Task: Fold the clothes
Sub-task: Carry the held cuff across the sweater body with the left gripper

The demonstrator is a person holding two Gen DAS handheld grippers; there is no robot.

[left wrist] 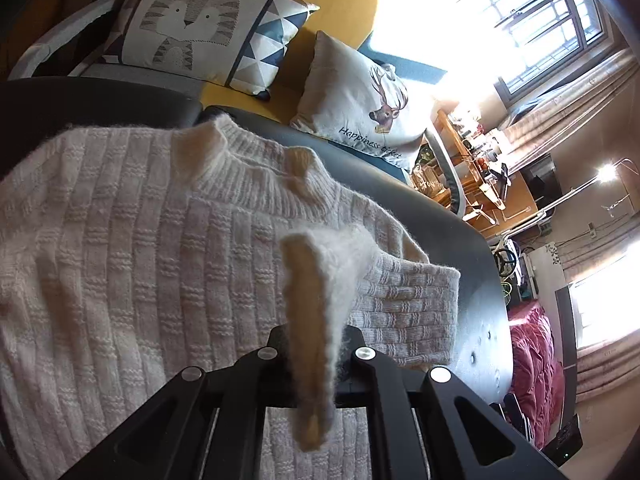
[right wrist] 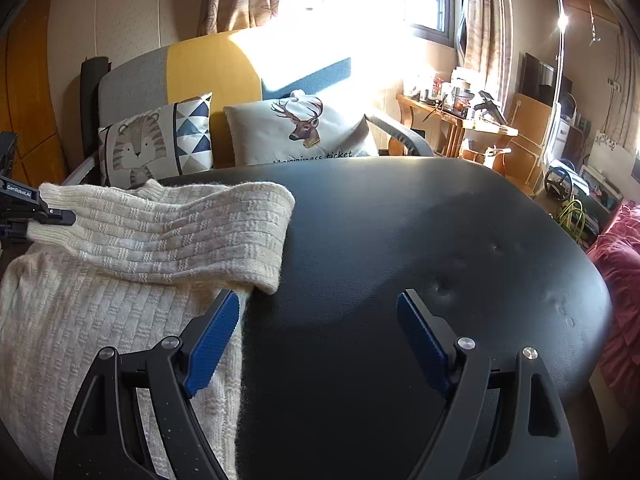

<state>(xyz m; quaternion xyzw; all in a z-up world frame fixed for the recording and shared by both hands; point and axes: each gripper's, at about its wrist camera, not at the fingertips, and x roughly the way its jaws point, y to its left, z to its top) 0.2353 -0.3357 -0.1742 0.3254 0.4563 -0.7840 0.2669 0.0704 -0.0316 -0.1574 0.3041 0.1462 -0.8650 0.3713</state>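
A cream knit sweater (left wrist: 120,240) lies spread on a black padded surface (left wrist: 472,264). My left gripper (left wrist: 316,340) is shut on the sweater's sleeve cuff (left wrist: 316,280), which stands up out of the black jaws. In the right wrist view the sleeve (right wrist: 180,236) is folded across the sweater's body (right wrist: 80,340), and the left gripper (right wrist: 60,216) holds its cuff end at the far left. My right gripper (right wrist: 320,320) hovers open over the black surface (right wrist: 400,240). Its blue pads (right wrist: 214,340) hold nothing, and the left one is just over the sweater's right edge.
Behind the surface stands a sofa with a tiger cushion (right wrist: 156,148) and a deer cushion (right wrist: 300,132). A cluttered wooden desk (right wrist: 460,120) is at the right under a bright window. A red quilt (right wrist: 620,280) lies beyond the surface's right edge.
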